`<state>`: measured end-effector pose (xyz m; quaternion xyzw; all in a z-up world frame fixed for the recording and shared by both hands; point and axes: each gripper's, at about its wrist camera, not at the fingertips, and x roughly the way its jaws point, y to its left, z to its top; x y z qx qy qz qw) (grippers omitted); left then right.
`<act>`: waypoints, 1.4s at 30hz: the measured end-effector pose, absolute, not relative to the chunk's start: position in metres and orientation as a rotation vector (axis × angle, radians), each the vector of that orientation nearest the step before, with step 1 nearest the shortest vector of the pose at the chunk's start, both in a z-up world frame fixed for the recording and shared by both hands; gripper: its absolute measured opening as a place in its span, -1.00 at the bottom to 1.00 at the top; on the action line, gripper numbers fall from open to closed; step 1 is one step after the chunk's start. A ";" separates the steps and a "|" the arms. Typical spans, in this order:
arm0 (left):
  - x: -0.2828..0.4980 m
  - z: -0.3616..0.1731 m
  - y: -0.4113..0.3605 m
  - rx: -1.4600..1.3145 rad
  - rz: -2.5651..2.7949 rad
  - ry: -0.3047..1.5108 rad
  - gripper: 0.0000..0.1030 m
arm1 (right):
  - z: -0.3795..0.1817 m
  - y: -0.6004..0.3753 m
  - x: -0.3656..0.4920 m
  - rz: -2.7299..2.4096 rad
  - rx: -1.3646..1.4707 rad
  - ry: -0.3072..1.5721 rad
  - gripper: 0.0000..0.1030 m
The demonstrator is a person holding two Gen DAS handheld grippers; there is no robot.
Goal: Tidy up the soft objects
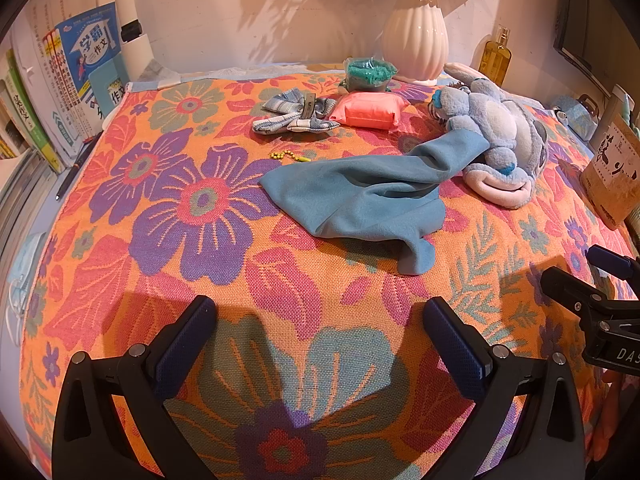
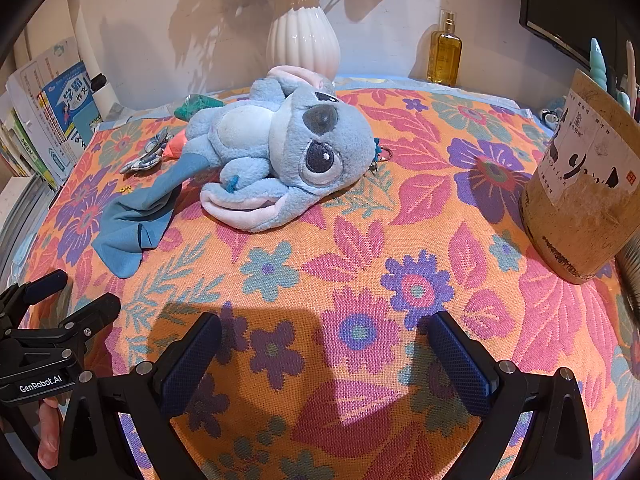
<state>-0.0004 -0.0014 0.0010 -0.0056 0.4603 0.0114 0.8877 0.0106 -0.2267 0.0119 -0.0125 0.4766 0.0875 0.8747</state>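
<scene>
A blue cloth (image 1: pixel 360 200) lies crumpled mid-table, one end under a blue plush toy (image 1: pixel 504 140). The right wrist view shows the plush (image 2: pixel 280 148) on its side and the cloth (image 2: pixel 136 220) to its left. Behind lie a patterned bow (image 1: pixel 292 114), a pink soft packet (image 1: pixel 370 110) and a green scrunchie bundle (image 1: pixel 368 74). My left gripper (image 1: pixel 320 328) is open and empty, near the table's front, short of the cloth. My right gripper (image 2: pixel 324 344) is open and empty, in front of the plush. It also shows at the right edge of the left wrist view (image 1: pixel 592 276).
A floral cloth (image 1: pixel 200 280) covers the table. A white vase (image 1: pixel 416 40), an amber bottle (image 2: pixel 444 52) and books (image 1: pixel 72 80) stand at the back and left. A brown paper tub (image 2: pixel 580 200) stands right. A yellow bead chain (image 1: pixel 288 156) lies near the cloth.
</scene>
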 end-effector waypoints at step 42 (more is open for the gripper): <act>0.017 0.041 -0.009 -0.020 -0.057 0.660 0.98 | 0.050 -0.228 0.052 0.235 0.065 0.718 0.99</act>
